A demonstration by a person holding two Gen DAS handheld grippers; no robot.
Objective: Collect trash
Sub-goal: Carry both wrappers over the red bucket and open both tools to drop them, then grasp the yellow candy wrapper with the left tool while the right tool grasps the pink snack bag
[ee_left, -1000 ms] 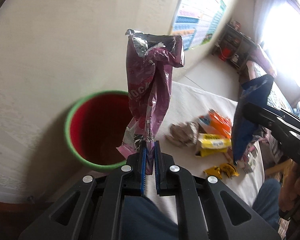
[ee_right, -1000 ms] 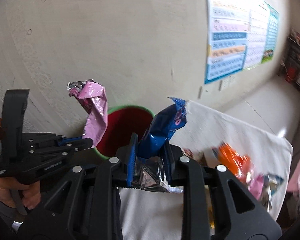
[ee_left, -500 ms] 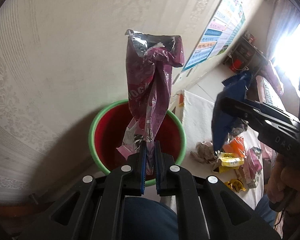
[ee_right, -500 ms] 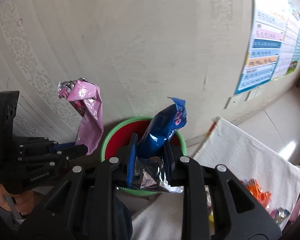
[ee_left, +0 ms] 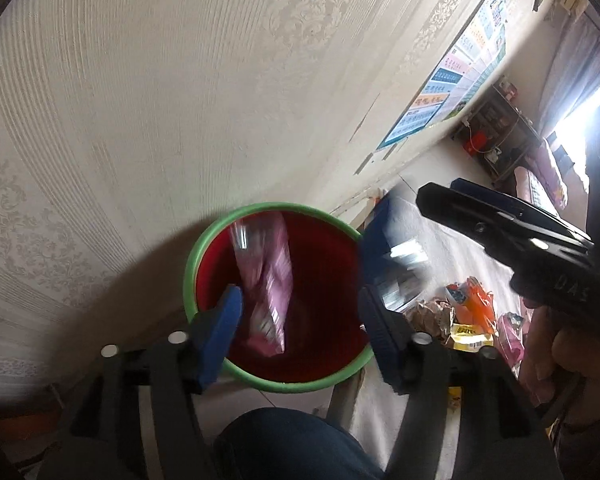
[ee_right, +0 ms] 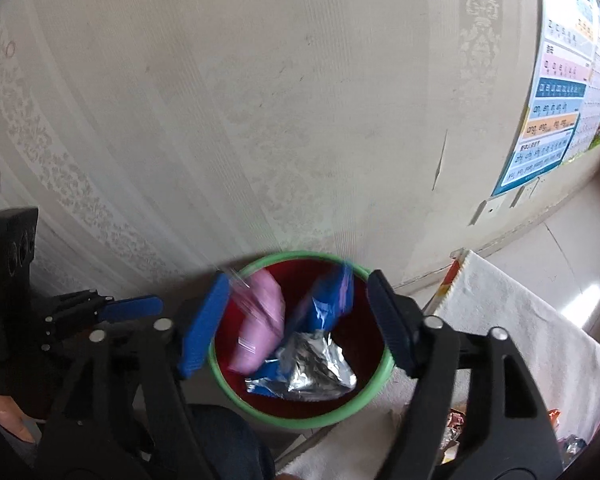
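Two wrappers inside the mouth of the red bucket [ee_right: 300, 400] with the green rim: pink wrapper [ee_left: 266, 288] blurred, toward the wall side and left; blue wrapper [ee_right: 324, 304] beside it on the right, silver foil lining turned up near the bucket's near rim

Left gripper [ee_left: 300, 320] above the bucket, fingers [ee_left: 220, 328] spread wide, just been opening, gripping nothing; pink wrapper between them but clear of both pads

Right gripper [ee_right: 296, 320] likewise over the bucket, fingers [ee_right: 392, 324] parted, just been opening, released; blue wrapper loose below, touching neither pad

Bucket close against the patterned wall [ee_left: 180, 100], beside the edge of a white cloth [ee_right: 520, 320] spread to its right

More trash right of the bucket on that cloth: orange packet [ee_left: 474, 298], yellow packet [ee_left: 470, 334], brownish crumpled piece [ee_left: 430, 314], all well apart from the bucket

Colourful poster [ee_right: 556, 120] on the wall, up and right of the bucket

Person's hand [ee_left: 556, 356] around the right gripper's handle, right of the bucket; dark blue trouser knee [ee_left: 292, 444] just below the bucket's near rim
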